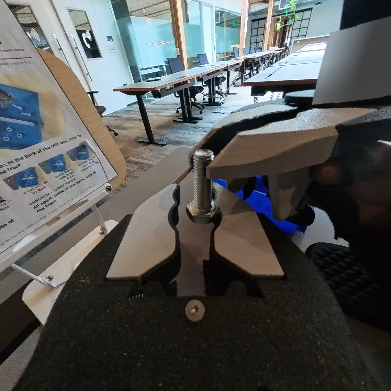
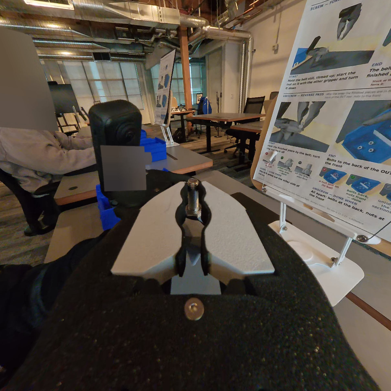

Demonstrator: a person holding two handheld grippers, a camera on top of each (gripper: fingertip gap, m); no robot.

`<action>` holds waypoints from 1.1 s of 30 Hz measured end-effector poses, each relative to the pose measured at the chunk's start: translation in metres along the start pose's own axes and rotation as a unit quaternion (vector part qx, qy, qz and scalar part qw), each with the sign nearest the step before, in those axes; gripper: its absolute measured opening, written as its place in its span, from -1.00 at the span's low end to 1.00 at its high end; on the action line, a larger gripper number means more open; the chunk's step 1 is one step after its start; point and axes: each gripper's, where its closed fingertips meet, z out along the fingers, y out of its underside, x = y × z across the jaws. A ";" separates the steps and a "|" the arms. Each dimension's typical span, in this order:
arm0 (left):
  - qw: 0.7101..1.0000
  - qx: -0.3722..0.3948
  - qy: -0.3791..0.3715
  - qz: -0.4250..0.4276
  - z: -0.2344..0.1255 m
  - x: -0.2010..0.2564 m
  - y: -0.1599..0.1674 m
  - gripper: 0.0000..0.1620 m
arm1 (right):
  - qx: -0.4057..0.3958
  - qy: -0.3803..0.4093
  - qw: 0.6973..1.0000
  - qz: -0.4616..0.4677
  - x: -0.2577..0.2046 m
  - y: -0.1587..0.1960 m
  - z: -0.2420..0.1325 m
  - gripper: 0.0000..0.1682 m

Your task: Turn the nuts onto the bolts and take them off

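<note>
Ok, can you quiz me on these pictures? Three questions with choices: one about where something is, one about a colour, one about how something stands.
1. Where is the bolt?
A. on the floor
B. between the left gripper's fingers
C. inside a box

2. What colour are the boxes on the desk behind?
A. red
B. green
C. blue

3. How does the bolt stand?
A. upright, threaded end up
B. lying flat
C. threaded end pointing down

Answers:
1 B: its six-sided end sits between the two fingers.
2 C: they are bright blue in the right wrist view.
3 A: the thread rises straight up from the six-sided end.
</note>
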 end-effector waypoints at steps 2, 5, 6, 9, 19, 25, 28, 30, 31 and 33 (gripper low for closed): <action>1.000 -0.002 0.002 0.015 0.001 0.001 0.001 -0.67 | -0.004 0.002 1.000 -0.002 0.001 0.001 0.000 -0.90; 0.998 -0.020 0.006 0.062 0.001 0.005 0.003 -0.64 | -0.005 0.008 1.000 -0.005 0.003 0.001 -0.001 -0.90; 0.997 -0.031 0.009 0.068 0.002 0.007 0.006 -0.64 | -0.006 0.005 1.000 -0.004 0.002 0.002 -0.001 -0.90; 0.995 -0.055 0.020 0.079 0.004 0.009 0.014 -0.64 | -0.022 -0.002 1.000 -0.002 0.000 0.007 0.001 -0.90; 0.997 -0.040 0.030 0.066 0.000 0.008 0.009 -0.79 | -0.038 -0.012 0.999 0.002 -0.002 0.012 0.003 -0.90; 0.998 -0.018 0.047 0.040 -0.003 0.009 0.004 -0.78 | -0.028 -0.018 0.999 0.003 -0.004 0.008 0.001 -0.90; 0.997 -0.022 0.045 0.055 -0.002 0.011 0.005 -0.83 | -0.032 -0.020 0.999 0.002 -0.005 0.008 0.001 -0.90; 0.997 -0.022 0.044 0.057 -0.002 0.011 0.005 -0.84 | -0.031 -0.021 0.999 0.002 -0.005 0.008 0.001 -0.90; 0.997 -0.021 0.046 0.056 -0.002 0.012 0.005 -0.84 | -0.031 -0.021 0.999 0.002 -0.005 0.008 0.001 -0.90; 0.997 -0.017 0.048 0.054 -0.003 0.011 0.004 -0.84 | -0.030 -0.022 0.999 0.004 -0.005 0.008 0.001 -0.90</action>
